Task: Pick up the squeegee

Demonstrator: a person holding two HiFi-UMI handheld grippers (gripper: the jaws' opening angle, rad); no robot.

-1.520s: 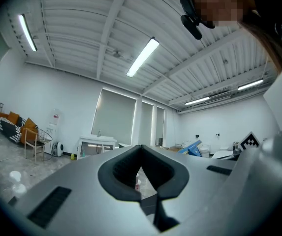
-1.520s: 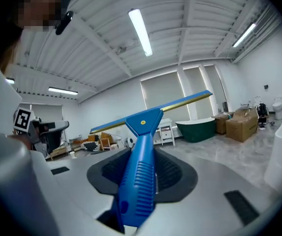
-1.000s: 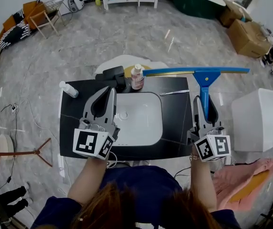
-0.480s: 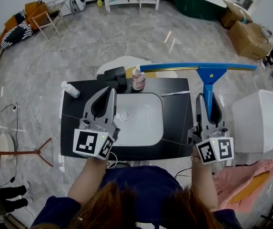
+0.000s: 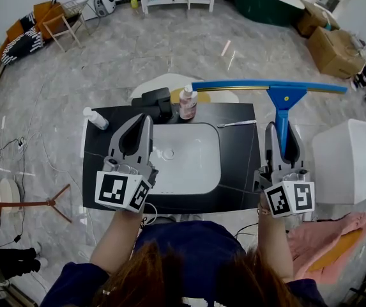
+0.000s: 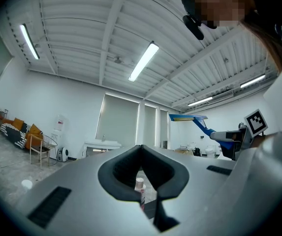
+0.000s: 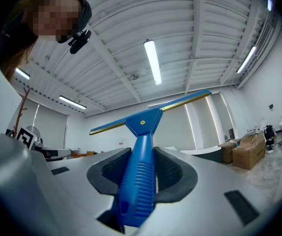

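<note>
The squeegee [image 5: 280,101] is blue with a long blade edged in gold. My right gripper [image 5: 283,139] is shut on its ribbed handle [image 7: 140,181] and holds it lifted above the right end of the black vanity top [image 5: 243,152], blade [image 7: 150,111] level across the far end. My left gripper [image 5: 138,130] hovers over the left side of the top, beside the white sink [image 5: 186,157]. Its jaws touch at the tips with nothing between them [image 6: 141,178]. The squeegee shows small at the right in the left gripper view [image 6: 195,121].
A pink-capped bottle [image 5: 186,102], a black box [image 5: 156,102], a white bottle [image 5: 96,118] and a small spoon-like tool [image 5: 237,124] lie on the vanity. A white cabinet [image 5: 349,158] stands to the right, pink cloth [image 5: 326,235] near it. Boxes [image 5: 329,47] and a chair [image 5: 58,21] stand farther off.
The right gripper has risen slightly with the squeegee, so the blade now sits higher and farther out in the head view. The left gripper has stayed where it was.
</note>
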